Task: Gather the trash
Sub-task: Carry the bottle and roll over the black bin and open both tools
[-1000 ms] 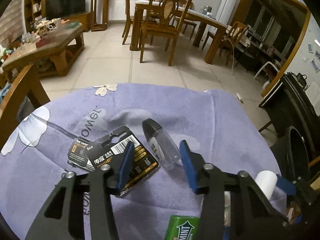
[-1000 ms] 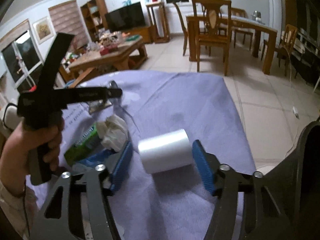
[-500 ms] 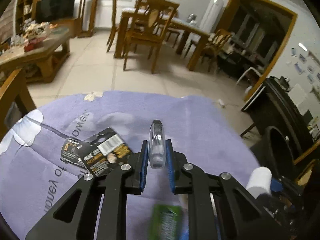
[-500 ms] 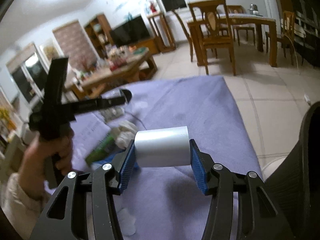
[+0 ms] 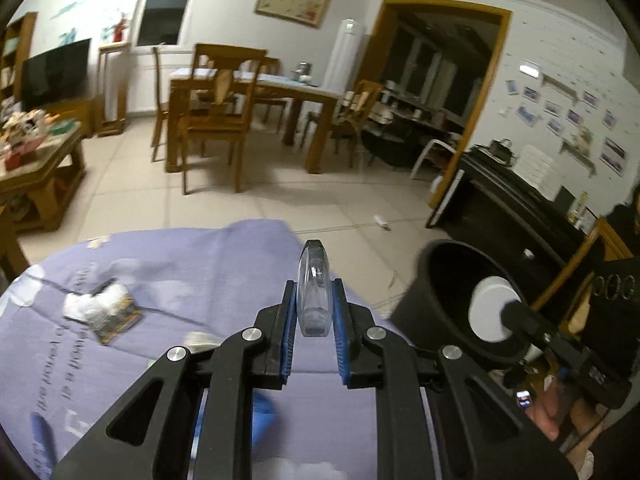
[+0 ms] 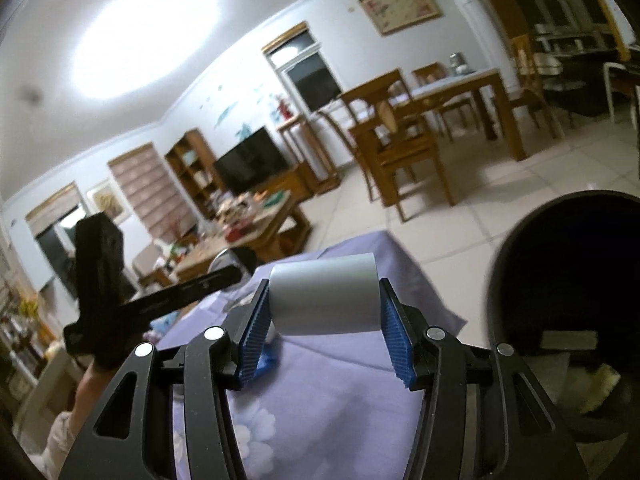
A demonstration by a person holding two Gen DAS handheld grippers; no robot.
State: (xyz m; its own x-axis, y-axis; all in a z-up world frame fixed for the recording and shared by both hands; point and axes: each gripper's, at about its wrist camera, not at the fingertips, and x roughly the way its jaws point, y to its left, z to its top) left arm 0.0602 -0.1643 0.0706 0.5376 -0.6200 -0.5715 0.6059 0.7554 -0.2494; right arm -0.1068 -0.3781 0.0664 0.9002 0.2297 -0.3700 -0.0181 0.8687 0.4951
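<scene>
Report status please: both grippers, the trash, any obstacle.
Left gripper shut on clear bottle. Right gripper shut on white roll, beside black bin. Path to bin looks clear.

Left gripper [image 5: 314, 312]: jaws closed narrow, blue pads clamped on both flat sides of a small clear bottle [image 5: 314, 292] standing upright between them, cap end beyond the tips.

Right gripper [image 6: 324, 316]: jaws spread wide, pads pressed on both ends of a white roll [image 6: 324, 294] lying crosswise between them.

Left hand [image 6: 96, 376] grips its handle, seen left of the right jaws.
</scene>
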